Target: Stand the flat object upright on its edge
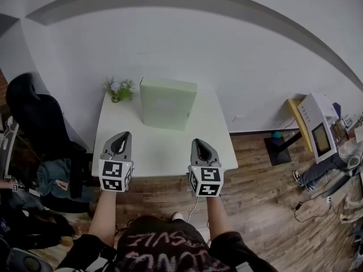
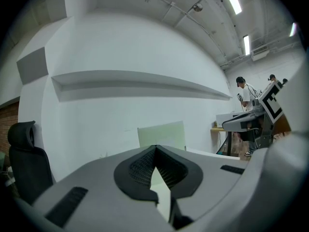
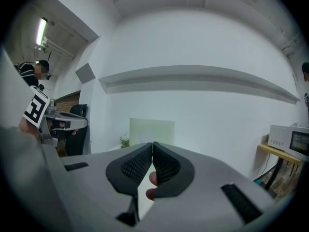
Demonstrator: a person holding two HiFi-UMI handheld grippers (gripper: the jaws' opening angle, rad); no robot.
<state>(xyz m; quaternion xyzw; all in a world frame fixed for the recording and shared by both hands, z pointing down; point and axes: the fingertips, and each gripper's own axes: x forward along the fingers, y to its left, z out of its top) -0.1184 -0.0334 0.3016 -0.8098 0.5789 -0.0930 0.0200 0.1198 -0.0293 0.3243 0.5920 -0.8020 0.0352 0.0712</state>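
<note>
A pale green flat box (image 1: 168, 103) stands upright on its edge at the back middle of the white table (image 1: 164, 146), close to the wall. It also shows beyond the jaws as the green box (image 2: 161, 135) in the left gripper view and the green box (image 3: 151, 130) in the right gripper view. My left gripper (image 1: 121, 141) hovers over the table's front left, shut and empty. My right gripper (image 1: 202, 148) hovers over the front right, shut with nothing in it. Both are well short of the box.
A small potted plant (image 1: 119, 89) sits at the table's back left corner. A black office chair (image 1: 34, 118) stands left of the table. A white appliance (image 1: 317, 126) on a stand is at the right. People (image 2: 246, 93) stand in the distance.
</note>
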